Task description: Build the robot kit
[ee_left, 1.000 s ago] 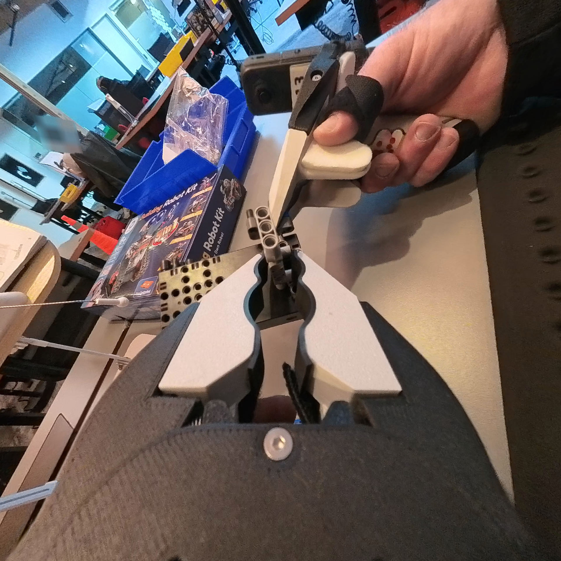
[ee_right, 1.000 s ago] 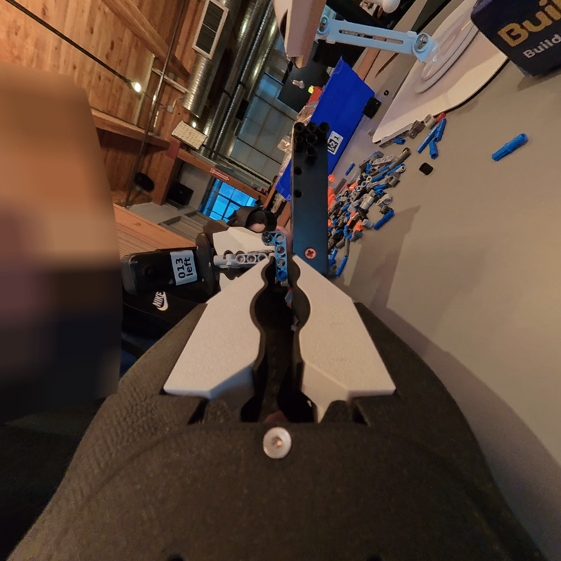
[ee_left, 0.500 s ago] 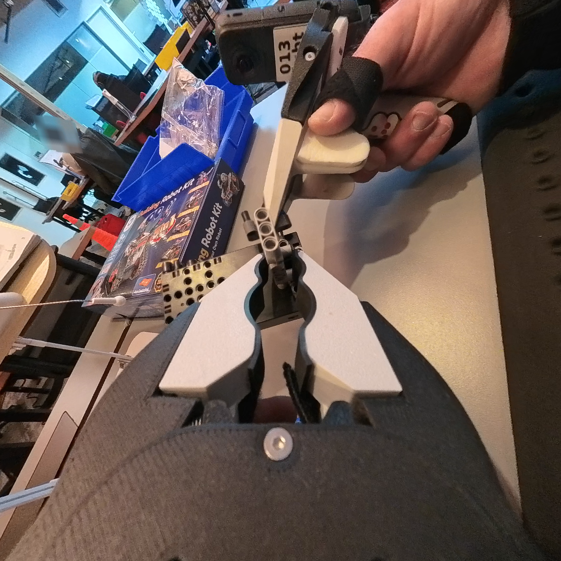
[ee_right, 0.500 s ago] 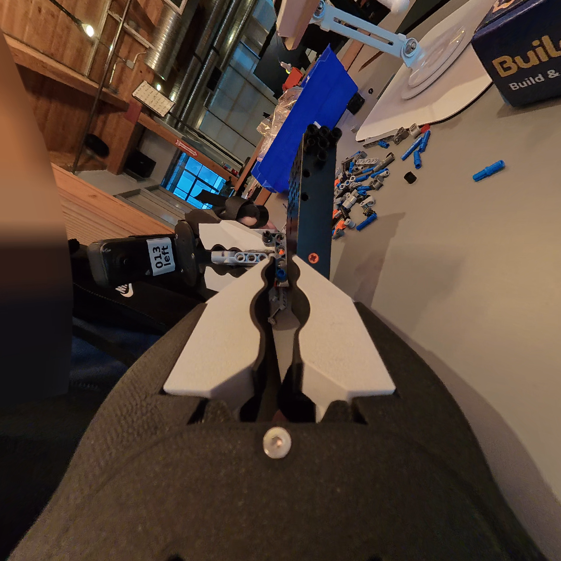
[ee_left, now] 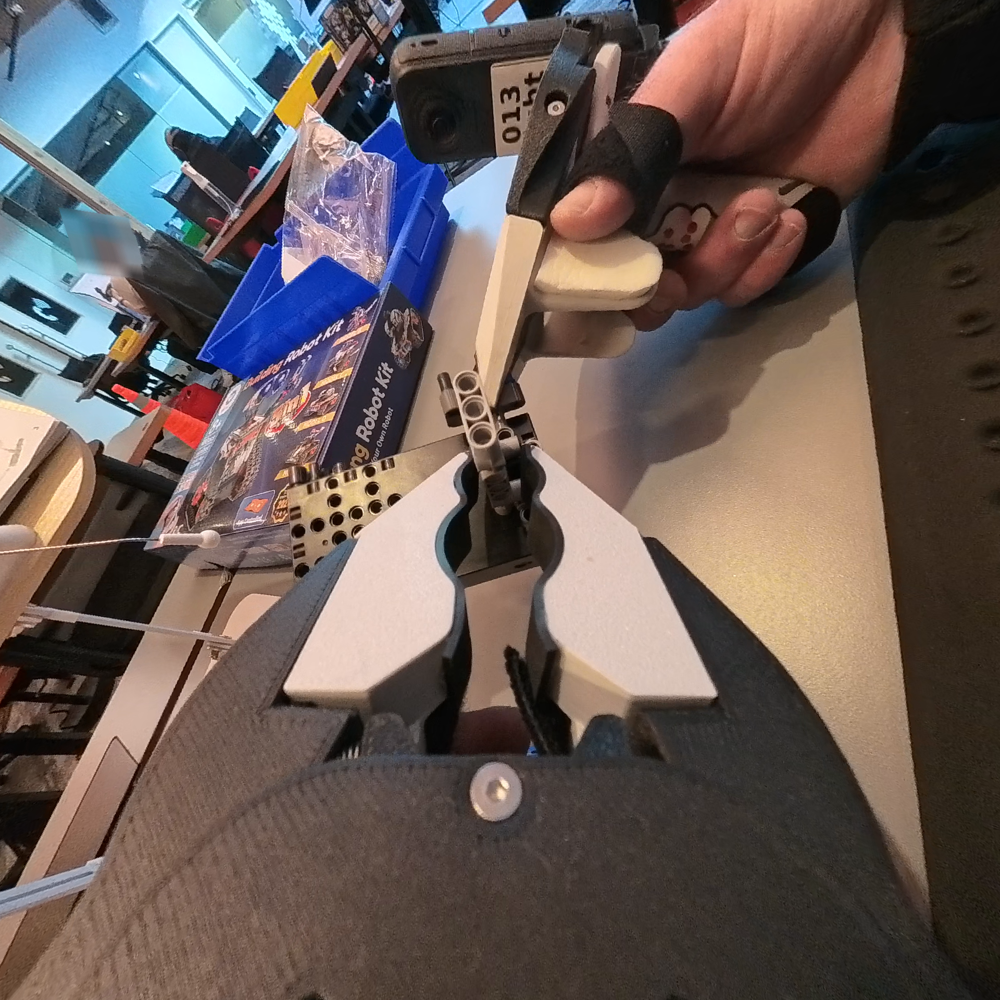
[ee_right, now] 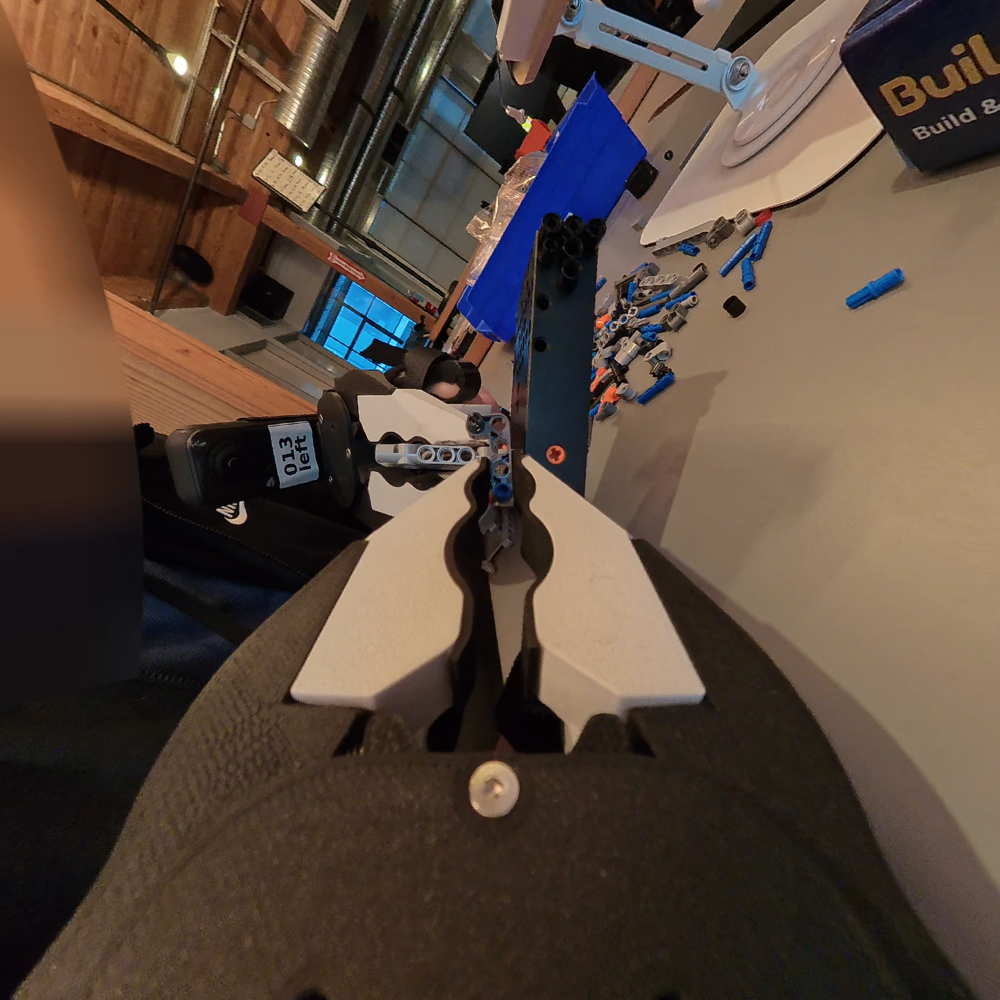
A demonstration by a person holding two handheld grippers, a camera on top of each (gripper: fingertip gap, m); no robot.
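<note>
My left gripper [ee_left: 500, 460] is shut on a grey holed beam [ee_left: 476, 416] that sticks out past its fingertips. A black perforated plate [ee_left: 346, 508] lies just behind the beam. My right gripper [ee_right: 502, 465] is shut on a small dark beam with a blue pin [ee_right: 500, 476], next to the black plate [ee_right: 563, 352], which stands on edge. In the right wrist view the grey beam [ee_right: 433, 453] meets the dark beam at a right angle. In the left wrist view the right gripper's white fingertip [ee_left: 495, 362], held by a hand [ee_left: 757, 124], touches the grey beam's far end.
A dark blue kit box [ee_left: 324, 433] and blue bins [ee_left: 335, 281] with a plastic bag [ee_left: 335, 200] stand on the grey table [ee_left: 730, 514]. A pile of blue, grey and orange small parts [ee_right: 638, 330] and a white stand base [ee_right: 757, 151] lie beyond the plate. My left and right fingertips are right by each other.
The two grippers have drawn together. The left gripper's grey beam now reaches the dark beam in the right gripper. The right gripper's camera body has come nearer in the left wrist view.
</note>
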